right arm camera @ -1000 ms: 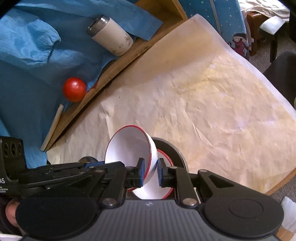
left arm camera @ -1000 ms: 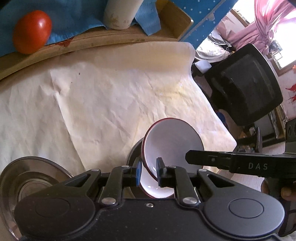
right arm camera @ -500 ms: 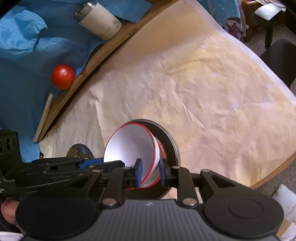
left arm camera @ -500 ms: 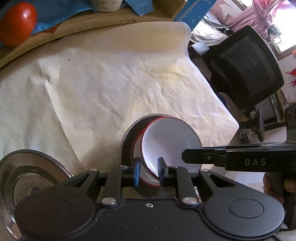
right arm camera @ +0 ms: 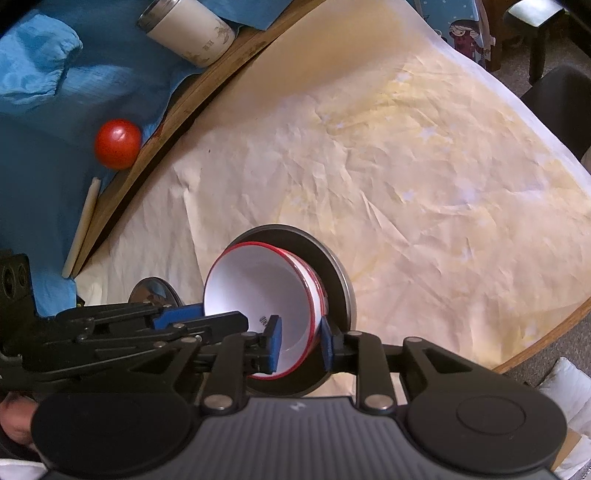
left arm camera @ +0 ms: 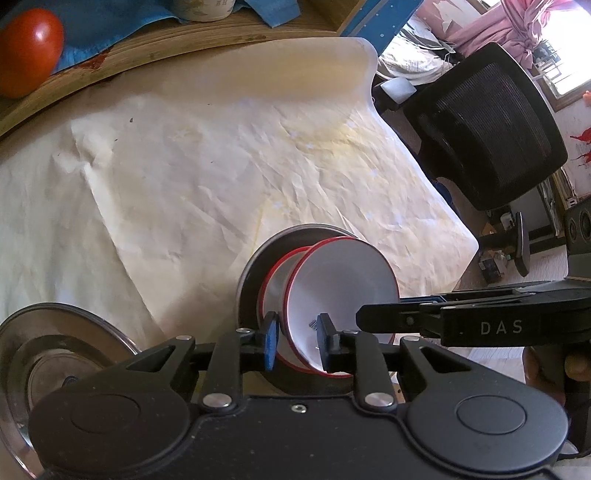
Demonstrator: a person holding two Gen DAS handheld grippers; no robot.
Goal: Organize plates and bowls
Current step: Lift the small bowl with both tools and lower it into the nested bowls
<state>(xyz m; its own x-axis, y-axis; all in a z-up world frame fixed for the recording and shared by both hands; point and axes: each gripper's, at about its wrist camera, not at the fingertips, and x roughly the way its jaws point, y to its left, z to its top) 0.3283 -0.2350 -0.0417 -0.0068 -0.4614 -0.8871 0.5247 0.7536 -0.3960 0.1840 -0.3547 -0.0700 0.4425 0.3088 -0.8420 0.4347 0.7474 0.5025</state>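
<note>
A white bowl with a red rim (left arm camera: 343, 288) (right arm camera: 258, 295) sits nested in a second red-rimmed bowl (left arm camera: 280, 269) (right arm camera: 320, 291). Both rest on a dark grey plate (left arm camera: 251, 273) (right arm camera: 340, 280) on the paper-covered table. My left gripper (left arm camera: 298, 345) straddles the top bowl's near rim. Its jaws are opening, and its pads stand a little off the wall. My right gripper (right arm camera: 301, 345) straddles the rim on the opposite side, one pad inside and one outside. Its jaws are opening too, with a gap showing. In the left wrist view its fingers (left arm camera: 406, 317) reach in from the right.
A shiny steel dish (left arm camera: 55, 350) (right arm camera: 153, 291) lies to the left of the stack. At the back, a tomato (left arm camera: 27, 51) (right arm camera: 117, 143), a white tumbler (right arm camera: 188, 31) and a chopstick (right arm camera: 81, 229) lie on blue cloth (right arm camera: 44, 74). A black office chair (left arm camera: 487, 133) stands past the table's edge (right arm camera: 546, 332).
The top bowl, held tilted above the plate a second ago, has come down into the lower bowl. Both grippers' jaws have widened off its rim.
</note>
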